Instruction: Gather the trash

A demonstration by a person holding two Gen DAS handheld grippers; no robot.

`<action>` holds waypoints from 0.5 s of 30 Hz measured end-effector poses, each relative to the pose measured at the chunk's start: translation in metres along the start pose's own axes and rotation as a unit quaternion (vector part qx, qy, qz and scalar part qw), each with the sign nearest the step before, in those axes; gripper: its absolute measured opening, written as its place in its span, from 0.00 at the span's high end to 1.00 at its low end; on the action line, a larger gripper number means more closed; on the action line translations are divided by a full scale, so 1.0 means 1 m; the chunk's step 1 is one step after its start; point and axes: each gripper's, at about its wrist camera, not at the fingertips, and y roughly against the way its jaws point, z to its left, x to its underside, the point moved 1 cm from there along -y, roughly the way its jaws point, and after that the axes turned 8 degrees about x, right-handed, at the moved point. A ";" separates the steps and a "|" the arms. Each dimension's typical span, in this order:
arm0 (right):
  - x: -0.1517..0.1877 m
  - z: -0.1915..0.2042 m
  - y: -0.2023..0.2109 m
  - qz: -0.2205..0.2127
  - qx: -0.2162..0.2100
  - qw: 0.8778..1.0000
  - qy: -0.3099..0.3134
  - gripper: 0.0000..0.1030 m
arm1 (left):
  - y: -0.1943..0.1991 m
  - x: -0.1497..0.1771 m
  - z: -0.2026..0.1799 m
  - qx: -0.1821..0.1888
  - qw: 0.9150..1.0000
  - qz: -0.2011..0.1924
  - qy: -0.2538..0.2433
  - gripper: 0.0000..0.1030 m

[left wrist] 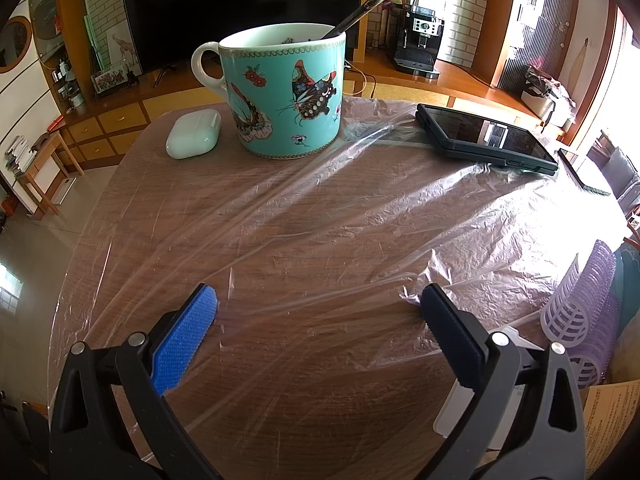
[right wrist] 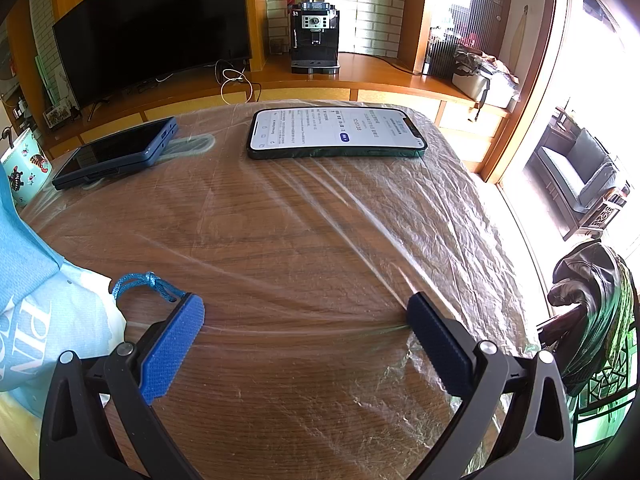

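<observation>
A thin clear plastic sheet (left wrist: 320, 208) lies spread and wrinkled over the round wooden table (left wrist: 280, 420); it also shows in the right wrist view (right wrist: 400, 216). My left gripper (left wrist: 318, 300) is open and empty, low over the sheet near the table's front. My right gripper (right wrist: 306, 312) is open and empty, its fingers just above the sheet. A turquoise butterfly mug (left wrist: 286, 94) with a spoon stands on the sheet's far edge.
A white earbud case (left wrist: 194, 133) lies left of the mug. A dark cased phone (left wrist: 486, 136) and a lit phone (right wrist: 336, 133) rest on the sheet. Purple hair rollers (left wrist: 588, 312) sit at the right. A light blue bag (right wrist: 44, 320) lies at the left.
</observation>
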 end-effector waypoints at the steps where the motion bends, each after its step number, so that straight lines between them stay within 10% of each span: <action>1: 0.000 0.000 0.000 0.000 0.000 1.000 0.000 0.03 | 0.000 0.000 0.001 0.000 1.000 0.000 0.000 0.01; 15: -0.001 0.000 0.000 0.000 0.000 1.000 0.000 0.03 | 0.000 0.001 -0.002 0.000 1.000 0.000 0.000 0.01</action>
